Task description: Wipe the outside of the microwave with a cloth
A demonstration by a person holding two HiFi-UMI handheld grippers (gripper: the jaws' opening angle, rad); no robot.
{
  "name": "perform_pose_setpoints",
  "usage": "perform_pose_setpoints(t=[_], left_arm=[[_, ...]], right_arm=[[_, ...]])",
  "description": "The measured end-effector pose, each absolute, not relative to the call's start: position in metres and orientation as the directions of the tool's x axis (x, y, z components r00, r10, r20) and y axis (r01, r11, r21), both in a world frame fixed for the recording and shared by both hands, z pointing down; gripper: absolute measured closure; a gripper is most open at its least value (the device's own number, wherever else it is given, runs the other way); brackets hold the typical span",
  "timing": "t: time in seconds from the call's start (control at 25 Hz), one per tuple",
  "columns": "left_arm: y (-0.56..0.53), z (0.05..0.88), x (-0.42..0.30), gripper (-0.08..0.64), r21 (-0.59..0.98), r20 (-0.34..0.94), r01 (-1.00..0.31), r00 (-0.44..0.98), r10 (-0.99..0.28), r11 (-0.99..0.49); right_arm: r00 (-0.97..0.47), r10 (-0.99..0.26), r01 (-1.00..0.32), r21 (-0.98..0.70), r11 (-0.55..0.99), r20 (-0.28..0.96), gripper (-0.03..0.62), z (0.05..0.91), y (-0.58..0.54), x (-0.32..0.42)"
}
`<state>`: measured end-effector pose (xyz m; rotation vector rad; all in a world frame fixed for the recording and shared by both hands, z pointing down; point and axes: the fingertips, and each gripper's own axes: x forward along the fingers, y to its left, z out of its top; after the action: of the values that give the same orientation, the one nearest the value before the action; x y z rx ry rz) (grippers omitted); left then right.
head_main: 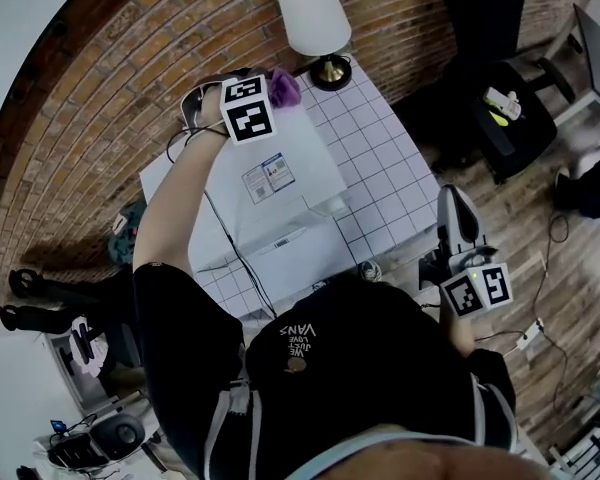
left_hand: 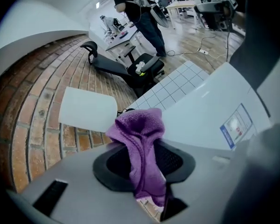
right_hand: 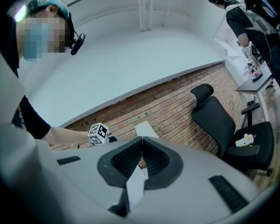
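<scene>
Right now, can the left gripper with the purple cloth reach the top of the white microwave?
Probably yes. The left gripper, shut on the purple cloth, hangs by the back edge of the white microwave, with nothing between them.

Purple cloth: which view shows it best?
Left gripper view: the purple cloth sits centre frame, clamped in the left tongs, folds visible. Head view shows only a small purple patch beside the marker cube. Right gripper view doesn't show it.

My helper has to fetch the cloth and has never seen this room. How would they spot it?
Against the brick wall stands a white tiled table carrying a white microwave. At its far end, beside the lamp, the left gripper pinches the cloth: the only purple thing there.
</scene>
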<state>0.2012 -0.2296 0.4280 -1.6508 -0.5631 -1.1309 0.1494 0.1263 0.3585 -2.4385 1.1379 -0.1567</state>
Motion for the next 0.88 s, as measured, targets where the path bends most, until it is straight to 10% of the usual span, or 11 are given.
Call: perform_pose_setpoints(t=[0.88], left_arm=[[-0.393,0.406,-0.129,0.428,-0.466,0.881,0.535,0.357,-0.311,-0.705]], right_arm=[[0.286,-0.953,-0.886,-0.407,-0.224,-0.099,0.592,0.347,-0.043,0.065]])
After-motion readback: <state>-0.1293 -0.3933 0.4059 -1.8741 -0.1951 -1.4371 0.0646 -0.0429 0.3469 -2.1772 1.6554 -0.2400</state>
